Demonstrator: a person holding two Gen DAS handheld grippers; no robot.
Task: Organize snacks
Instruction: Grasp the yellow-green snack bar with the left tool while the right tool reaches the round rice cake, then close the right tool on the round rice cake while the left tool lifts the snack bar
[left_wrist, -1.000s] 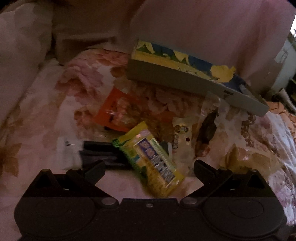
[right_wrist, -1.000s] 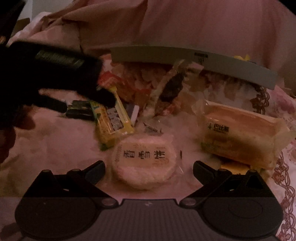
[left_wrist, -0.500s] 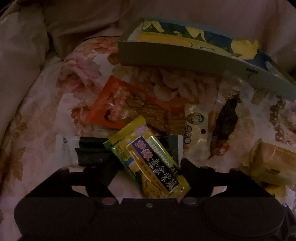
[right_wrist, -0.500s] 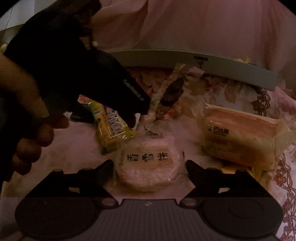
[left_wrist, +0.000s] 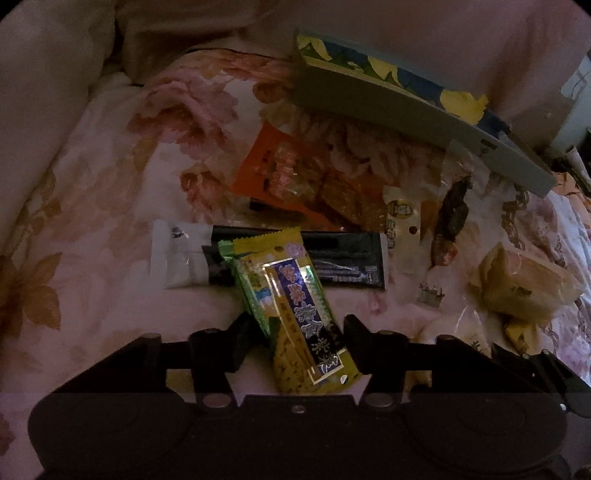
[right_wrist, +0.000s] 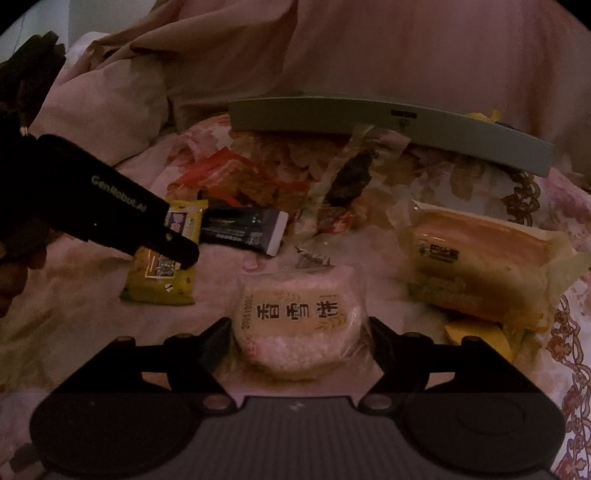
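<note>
My left gripper (left_wrist: 297, 332) is shut on a yellow-green snack bar (left_wrist: 291, 310), which also shows in the right wrist view (right_wrist: 162, 273) under the left gripper's body (right_wrist: 110, 206). My right gripper (right_wrist: 299, 332) is closed around a round rice cracker pack (right_wrist: 295, 325), fingers touching its sides. A grey box (left_wrist: 417, 107) with a blue and yellow inside lies open at the back; in the right wrist view its wall (right_wrist: 388, 122) faces me.
On the floral bedspread (left_wrist: 110, 192) lie an orange snack bag (left_wrist: 295, 177), a black and white sachet (left_wrist: 332, 258), a dark dried-fruit pack (left_wrist: 450, 221) and a wrapped bread (right_wrist: 480, 258). Pink bedding (right_wrist: 369, 48) rises behind.
Both grippers have closed, the left onto the yellow-green bar and the right onto the rice cracker pack. The left gripper has shifted lower and leftward in the right wrist view.
</note>
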